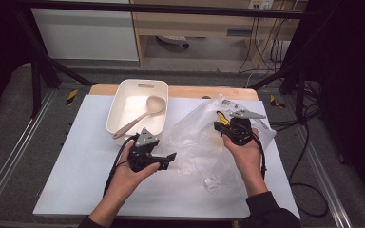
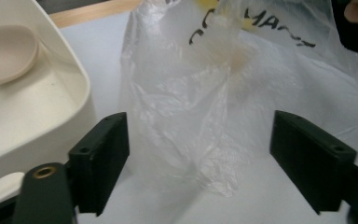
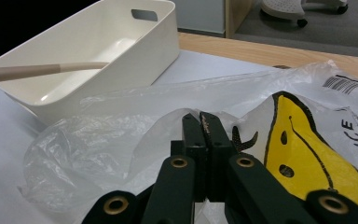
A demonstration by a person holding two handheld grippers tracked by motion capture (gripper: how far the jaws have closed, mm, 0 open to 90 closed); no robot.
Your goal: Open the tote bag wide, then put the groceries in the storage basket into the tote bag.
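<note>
A crumpled clear plastic bag (image 1: 195,142) lies on the white table top, right of centre. In the right gripper view its film (image 3: 98,130) bunches up around my right gripper (image 3: 200,121), whose jaws are pressed together on a fold of it, beside a yellow print (image 3: 303,144). From above, the right gripper (image 1: 217,124) sits at the bag's upper right part. My left gripper (image 1: 171,159) hovers at the bag's left edge, open. In the left gripper view the left gripper (image 2: 198,154) has its jaws spread wide, with the bag (image 2: 182,93) just beyond them and untouched.
A white tub (image 1: 145,81) stands at the back left of the table with a beige spoon (image 1: 149,107) leaning in it. The tub (image 2: 51,116) sits close to the left jaw. A white sheet (image 1: 90,161) covers the table; a wooden edge (image 1: 190,91) shows behind.
</note>
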